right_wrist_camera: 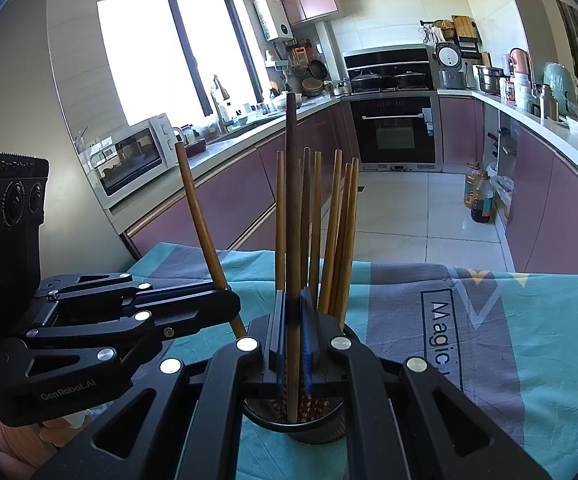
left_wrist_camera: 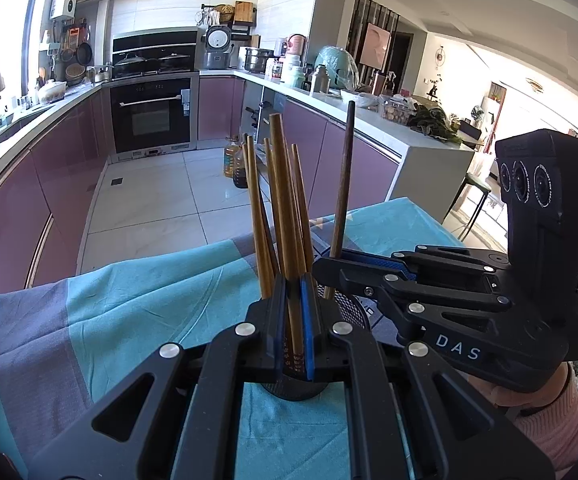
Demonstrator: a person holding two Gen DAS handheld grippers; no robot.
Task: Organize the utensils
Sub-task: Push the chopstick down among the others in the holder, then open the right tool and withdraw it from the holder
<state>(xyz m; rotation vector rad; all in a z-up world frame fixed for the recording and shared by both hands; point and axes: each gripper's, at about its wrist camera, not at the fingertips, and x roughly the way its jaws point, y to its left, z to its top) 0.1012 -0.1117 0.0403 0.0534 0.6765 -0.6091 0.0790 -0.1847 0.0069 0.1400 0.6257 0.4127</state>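
Angling downward, both tools: left tool [left_wrist_camera: 293,300] and right tool [right_wrist_camera: 293,312] each pinching a chopstick [left_wrist_camera: 285,208].

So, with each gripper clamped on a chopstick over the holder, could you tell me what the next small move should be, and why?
Probably open the right gripper. Its dark chopstick already stands upright with its lower end inside the black mesh holder among the other chopsticks, so it looks placed. The left gripper grips a lighter chopstick and could release afterwards.

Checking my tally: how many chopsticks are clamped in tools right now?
2. A light chopstick in the left tool; a dark chopstick in the right tool. The rest stand in the holder.
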